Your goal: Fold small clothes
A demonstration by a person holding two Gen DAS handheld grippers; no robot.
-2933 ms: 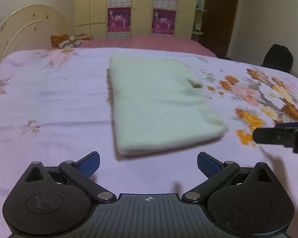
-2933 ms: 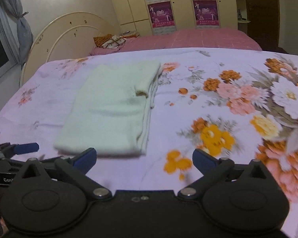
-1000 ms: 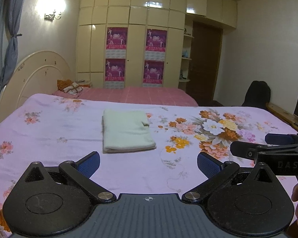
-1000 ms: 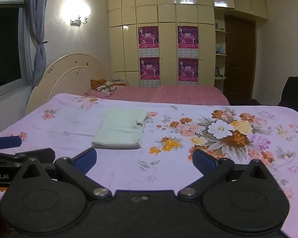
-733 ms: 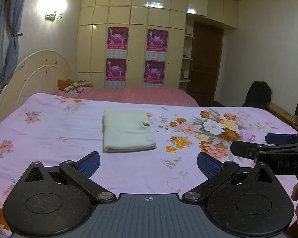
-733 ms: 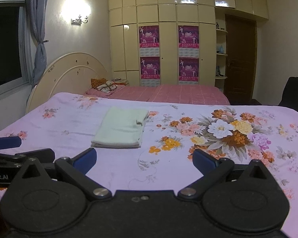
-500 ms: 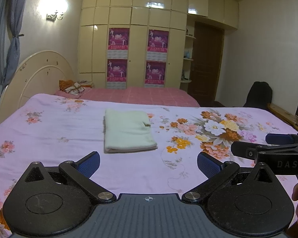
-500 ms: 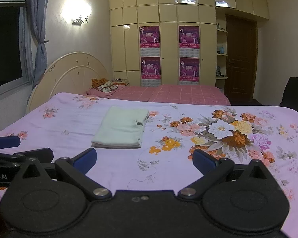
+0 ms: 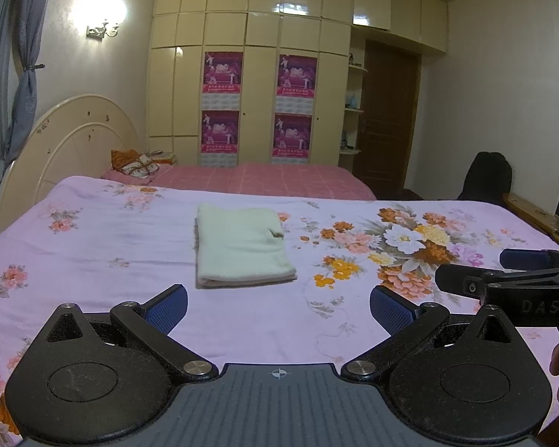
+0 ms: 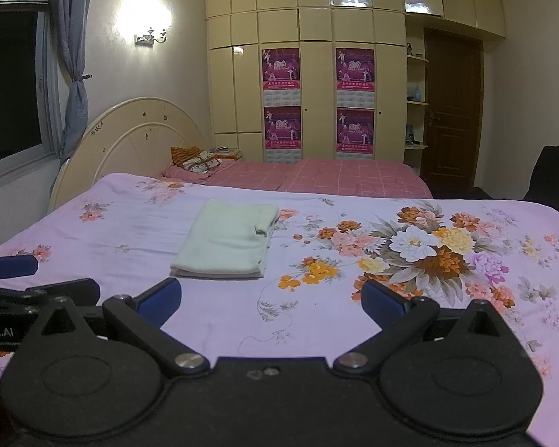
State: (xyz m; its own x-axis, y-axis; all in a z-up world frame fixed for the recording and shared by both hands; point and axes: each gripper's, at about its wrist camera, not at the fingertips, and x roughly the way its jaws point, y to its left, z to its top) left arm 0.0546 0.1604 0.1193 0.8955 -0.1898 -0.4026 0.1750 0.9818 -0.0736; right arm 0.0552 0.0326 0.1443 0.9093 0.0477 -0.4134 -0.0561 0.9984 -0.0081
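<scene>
Lying folded flat on the bed, a pale green cloth (image 9: 242, 247) in a neat rectangle

Resting on the lilac floral bedspread (image 9: 93, 257), left of the big flower print (image 10: 421, 246); well apart from both grippers. Left gripper (image 9: 278, 303) spread wide, holding nothing; right gripper (image 10: 270, 300) likewise spread and empty. Beyond, a cream headboard (image 10: 130, 130), pink bedding (image 9: 272, 180), wardrobe with magenta posters (image 9: 221, 106)

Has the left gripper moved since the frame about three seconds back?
Yes. The left gripper has pulled back and up: the folded pale-green garment on the floral bedsheet now looks far smaller, and the wardrobe shows.
</scene>
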